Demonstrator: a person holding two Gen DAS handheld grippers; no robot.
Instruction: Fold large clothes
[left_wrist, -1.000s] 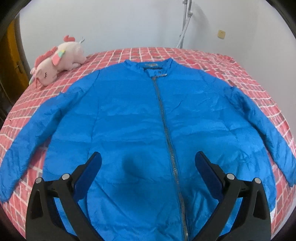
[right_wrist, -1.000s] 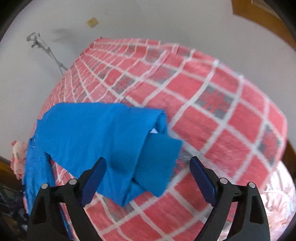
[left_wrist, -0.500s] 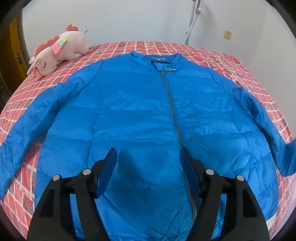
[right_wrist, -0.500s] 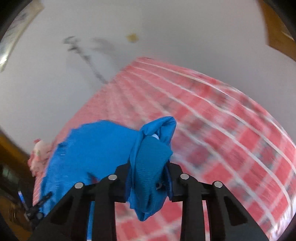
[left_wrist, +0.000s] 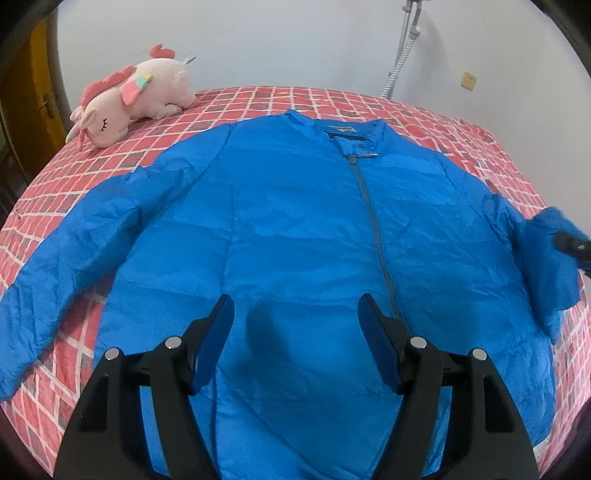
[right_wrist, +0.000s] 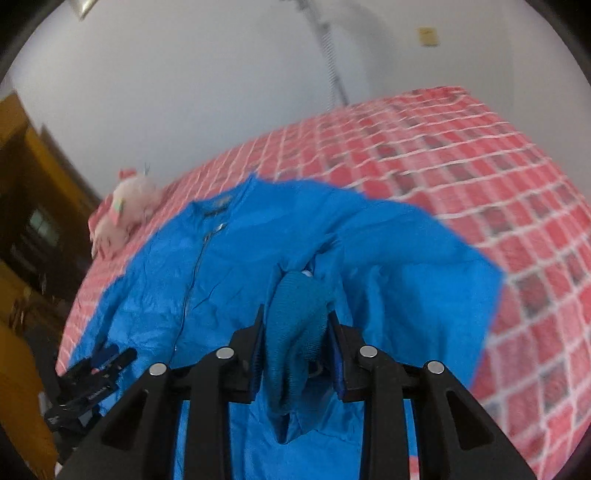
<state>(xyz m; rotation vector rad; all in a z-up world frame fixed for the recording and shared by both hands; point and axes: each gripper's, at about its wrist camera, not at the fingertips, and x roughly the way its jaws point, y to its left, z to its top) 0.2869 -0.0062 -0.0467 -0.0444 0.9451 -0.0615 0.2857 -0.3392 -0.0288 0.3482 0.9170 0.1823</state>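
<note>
A blue zip-up jacket (left_wrist: 295, 221) lies front up on the red checked bed (left_wrist: 258, 99), collar at the far side. My left gripper (left_wrist: 295, 310) hovers open over the lower front, just left of the zipper, with nothing between its fingers. Its left sleeve (left_wrist: 55, 266) stretches flat toward the near left edge. My right gripper (right_wrist: 295, 317) is shut on the knit cuff (right_wrist: 291, 354) of the right sleeve, held up over the jacket's right side (right_wrist: 406, 266). In the left wrist view the right gripper (left_wrist: 569, 242) shows at the far right with the sleeve bunched around it.
A pink plush unicorn (left_wrist: 133, 99) lies at the bed's far left corner. A white wall with a grey pole (left_wrist: 402, 48) stands behind the bed. A yellow-brown door (left_wrist: 29, 92) is at the left. Bare bedspread (right_wrist: 480, 166) lies right of the jacket.
My right gripper shut on the right cuff, lifted it and swung it in over the jacket. The left gripper's jaws narrowed and it shifted slightly along the hem.
</note>
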